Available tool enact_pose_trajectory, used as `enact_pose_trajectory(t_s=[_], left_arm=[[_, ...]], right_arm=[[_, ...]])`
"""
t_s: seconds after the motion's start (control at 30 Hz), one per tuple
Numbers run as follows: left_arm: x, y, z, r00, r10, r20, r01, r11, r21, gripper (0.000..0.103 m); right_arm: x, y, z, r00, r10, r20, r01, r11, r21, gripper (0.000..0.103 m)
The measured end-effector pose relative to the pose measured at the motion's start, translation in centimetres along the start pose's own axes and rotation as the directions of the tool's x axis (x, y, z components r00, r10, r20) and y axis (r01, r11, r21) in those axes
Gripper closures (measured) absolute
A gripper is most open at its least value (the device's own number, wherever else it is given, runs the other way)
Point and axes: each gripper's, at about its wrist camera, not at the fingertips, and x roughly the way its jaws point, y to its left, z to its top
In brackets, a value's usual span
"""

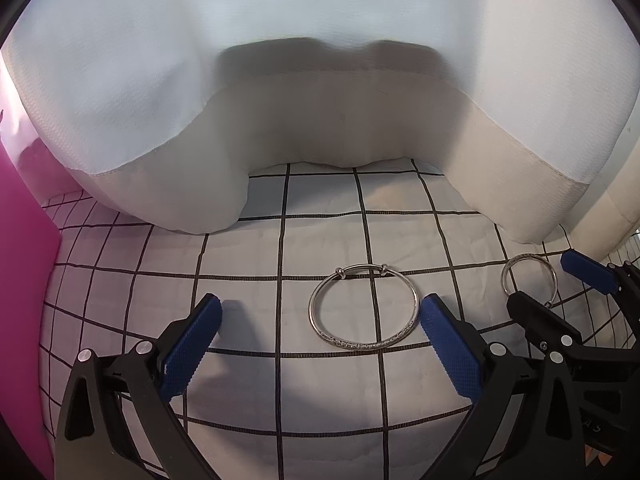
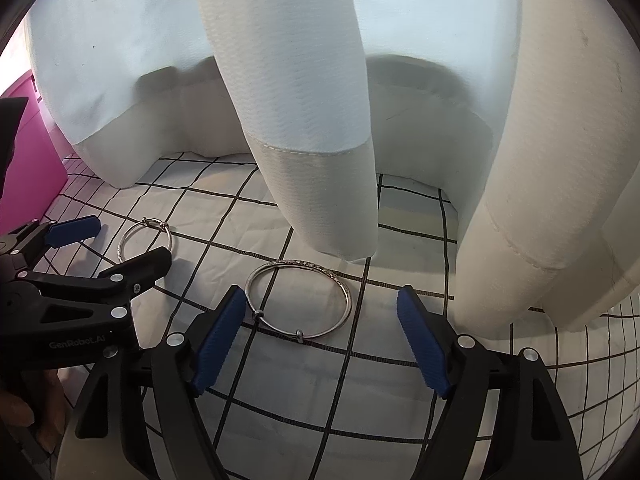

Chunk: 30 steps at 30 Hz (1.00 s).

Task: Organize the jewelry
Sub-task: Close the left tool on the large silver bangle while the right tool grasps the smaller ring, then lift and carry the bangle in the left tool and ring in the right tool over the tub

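Left gripper: jaws wide; we see one silver bangle flat on the checked cloth between them.
Right gripper: jaws wide around a second bangle.
Right view only: hanging curtain fold just beyond that bangle.
Far left: pink box.

This looks like a home, most likely a bedroom or window corner. A white grid-checked sheet with black lines, creased like bedding, covers the surface. Pale curtains with a hemmed lower band hang in folds right behind the sheet, their hems resting on it. A pink panel stands at the sheet's left edge.
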Motion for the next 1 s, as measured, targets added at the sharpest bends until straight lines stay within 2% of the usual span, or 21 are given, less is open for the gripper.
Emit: enact_pose_trajectory(t_s=[0.13,0.2,0.27,0.3,0.33,0.63,1.0], left_arm=[[0.1,0.2,0.0,1.000,-0.005,-0.001,0.005,1.000,0.001,0.008],[-0.4,0.1,-0.3,1.000,-0.013,0.008,0.013,1.000,0.009,0.014],[-1.2,-0.1,-0.8,0.999,-0.030,0.022,0.029,0.999,0.030,0.033],[-1.6,-0.4,-1.0,0.999,-0.036,0.028,0.035,0.998,0.043,0.039],[-1.8,-0.7,-1.2,0.999,-0.043,0.031,0.041,0.998,0.054,0.051],[-3.2,0.2,-2.8,0.999,-0.041,0.028,0.040,0.999,0.016,0.051],[-7.0,1.7,-4.8,0.997,-0.066,0.051,0.068,0.997,-0.046,0.051]], right_arm=[[0.2,0.2,0.1,1.000,-0.004,-0.004,0.004,1.000,-0.012,0.029],[0.1,0.4,0.1,1.000,0.002,-0.003,-0.002,1.000,-0.015,0.034],[-0.2,0.6,0.0,1.000,0.012,0.006,-0.012,1.000,-0.028,0.047],[-0.4,0.8,-0.1,1.000,0.013,0.011,-0.012,0.999,-0.033,0.053],[-0.4,0.9,-0.2,1.000,0.011,0.011,-0.011,0.999,-0.033,0.053],[-1.3,0.8,-1.2,0.999,0.051,0.018,-0.051,0.999,0.008,0.055],[-2.9,1.7,-2.2,0.996,0.082,0.018,-0.082,0.996,0.018,0.055]])
